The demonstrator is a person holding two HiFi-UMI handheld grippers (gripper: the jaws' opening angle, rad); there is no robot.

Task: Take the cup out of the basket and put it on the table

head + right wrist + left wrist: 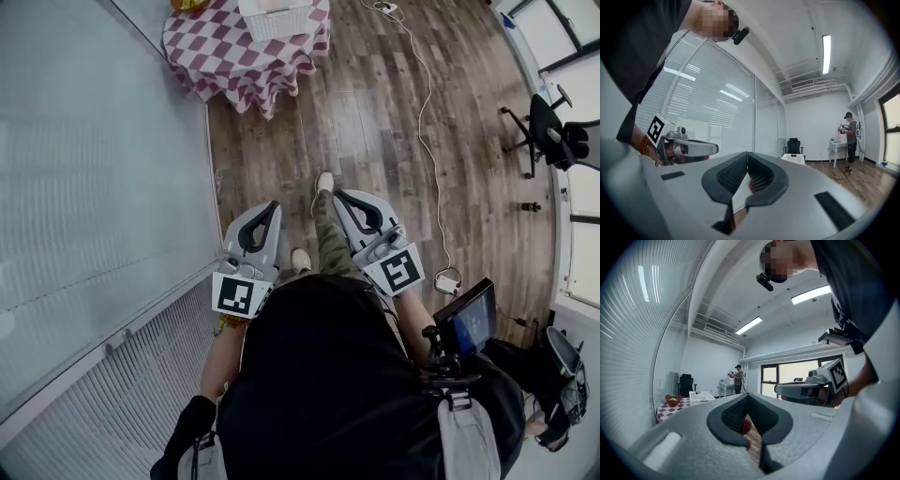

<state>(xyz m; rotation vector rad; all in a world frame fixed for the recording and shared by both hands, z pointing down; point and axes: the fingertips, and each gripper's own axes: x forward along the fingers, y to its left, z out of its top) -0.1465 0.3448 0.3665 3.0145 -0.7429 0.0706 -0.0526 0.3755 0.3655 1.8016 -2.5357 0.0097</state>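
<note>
The white basket [274,17] stands on a round table with a red-and-white checked cloth [220,47], far ahead at the top of the head view. No cup shows from here. The basket [697,396] is small in the left gripper view and also small, as the basket [793,158], in the right gripper view. I hold both grippers close to my body, pointing forward over the wooden floor. My left gripper [273,204] [747,394] is shut and holds nothing. The right gripper [339,194] [747,153] is shut too, with nothing between its tips.
A glass wall with blinds [94,187] runs along my left. A white cable [427,103] trails over the floor and a black office chair [548,131] stands at the right. Another person [851,143] stands by a far white desk. A red bowl [672,400] sits on the checked table.
</note>
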